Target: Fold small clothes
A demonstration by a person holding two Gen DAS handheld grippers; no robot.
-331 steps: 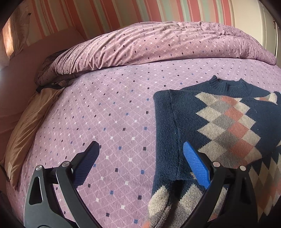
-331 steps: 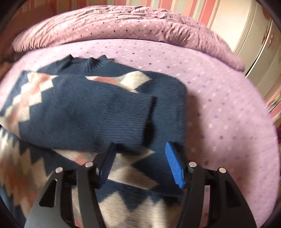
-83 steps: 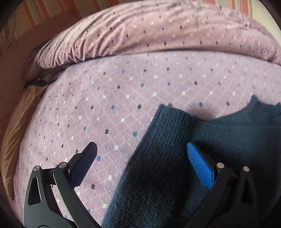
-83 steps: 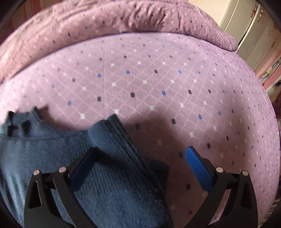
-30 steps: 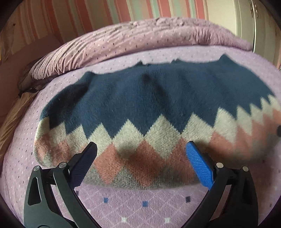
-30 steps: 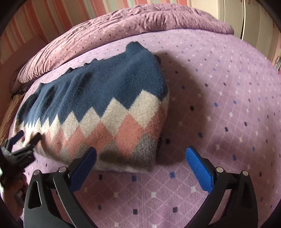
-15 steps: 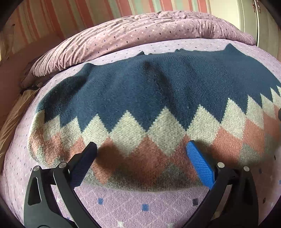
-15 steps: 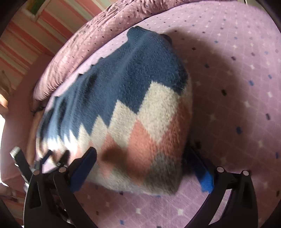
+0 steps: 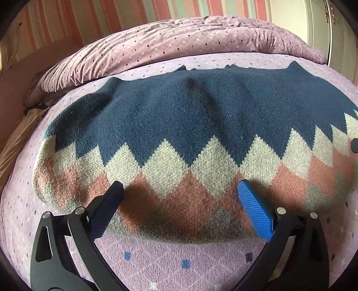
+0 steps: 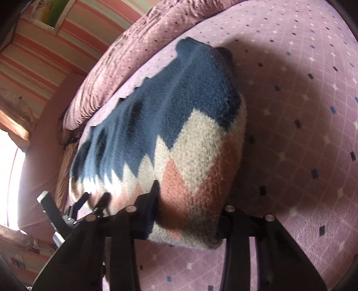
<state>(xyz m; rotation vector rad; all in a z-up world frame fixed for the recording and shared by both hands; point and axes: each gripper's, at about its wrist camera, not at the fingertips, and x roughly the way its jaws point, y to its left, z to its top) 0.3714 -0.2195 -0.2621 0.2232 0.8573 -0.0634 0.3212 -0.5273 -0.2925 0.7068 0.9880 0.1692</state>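
Right claw just closed, pinching sweater's near corner, left claw spread over folded edge

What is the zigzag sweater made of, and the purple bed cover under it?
Sweater: looks like knitted wool or a wool-like yarn, fuzzy and matte, with visible stitches. Bed cover: seems a soft woven or brushed cloth, matte, printed with small diamonds; exact fibre unclear.

A bed in lilac dotted sheet bears a bunched duvet; striped wallpaper behind, a bright window alongside.
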